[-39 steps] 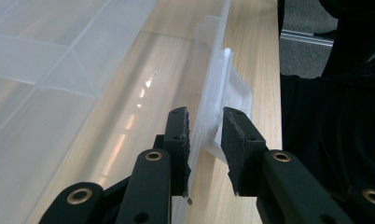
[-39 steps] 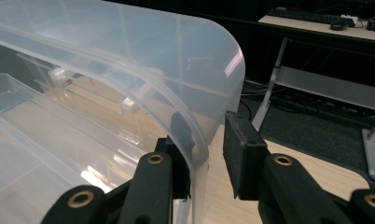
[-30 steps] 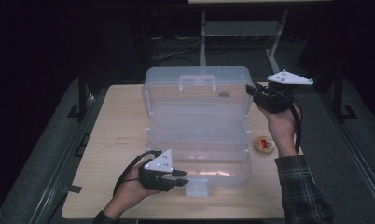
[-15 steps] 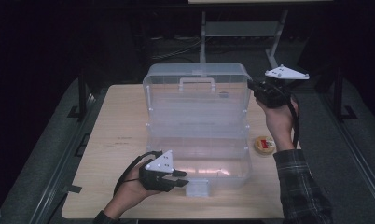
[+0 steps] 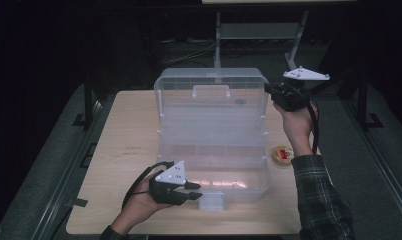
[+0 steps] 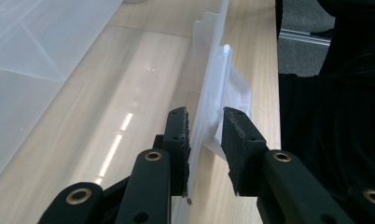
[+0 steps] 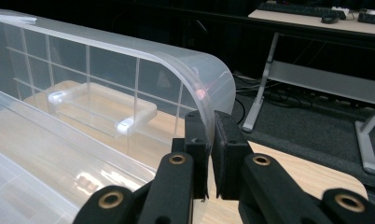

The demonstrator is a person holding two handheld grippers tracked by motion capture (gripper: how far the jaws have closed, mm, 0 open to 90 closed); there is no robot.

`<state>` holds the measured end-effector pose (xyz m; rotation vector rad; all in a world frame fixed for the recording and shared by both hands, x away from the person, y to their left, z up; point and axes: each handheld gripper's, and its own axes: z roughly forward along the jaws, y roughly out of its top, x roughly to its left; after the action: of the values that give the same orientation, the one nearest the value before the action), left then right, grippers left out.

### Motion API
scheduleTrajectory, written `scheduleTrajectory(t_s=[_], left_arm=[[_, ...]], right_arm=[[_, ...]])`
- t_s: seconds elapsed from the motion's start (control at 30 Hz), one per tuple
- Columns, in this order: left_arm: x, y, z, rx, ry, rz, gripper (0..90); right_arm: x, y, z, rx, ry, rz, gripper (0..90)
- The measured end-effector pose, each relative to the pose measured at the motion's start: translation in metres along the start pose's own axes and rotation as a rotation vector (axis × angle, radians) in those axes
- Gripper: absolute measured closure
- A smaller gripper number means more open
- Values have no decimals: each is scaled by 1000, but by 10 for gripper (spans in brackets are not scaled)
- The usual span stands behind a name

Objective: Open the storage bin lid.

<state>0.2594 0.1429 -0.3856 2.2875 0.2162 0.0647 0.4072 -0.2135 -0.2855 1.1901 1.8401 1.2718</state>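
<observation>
I take the clear plastic box (image 5: 211,135) as my landmark: it sits in the middle of the wooden table (image 5: 124,135), opened wide, its base toward me and its lid (image 5: 211,92) standing up at the far side with the moulded handle (image 5: 210,90) facing me.

My left gripper (image 5: 195,191) lies low at the box's near edge, left of the front latch tab (image 5: 211,201). In the left gripper view the pads (image 6: 178,140) straddle the thin front wall of the base (image 6: 209,107), one inside it and one outside; the inner pad lies against the plastic, the outer one against the latch moulding (image 6: 234,88), so I read it as clamped on the front wall.

My right gripper (image 5: 269,90) is raised at the box's far right corner, level with the top of the lid. In the right gripper view its jaws have just been closing, and the lid's rounded corner edge (image 7: 209,100) runs down between the pads (image 7: 225,140), which now pinch the thin plastic with almost no gap showing.

A small round item with red on it (image 5: 282,154) lies on the table just right of the box's base, near my right forearm, in a plaid sleeve (image 5: 316,195).
</observation>
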Motion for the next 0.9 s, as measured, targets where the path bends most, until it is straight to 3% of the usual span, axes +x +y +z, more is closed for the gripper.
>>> scheduleTrajectory(t_s=[0.9], left_arm=[[0,1,0,7,-4,3,716]], right_arm=[[-15,4,31,50,9,64,859]])
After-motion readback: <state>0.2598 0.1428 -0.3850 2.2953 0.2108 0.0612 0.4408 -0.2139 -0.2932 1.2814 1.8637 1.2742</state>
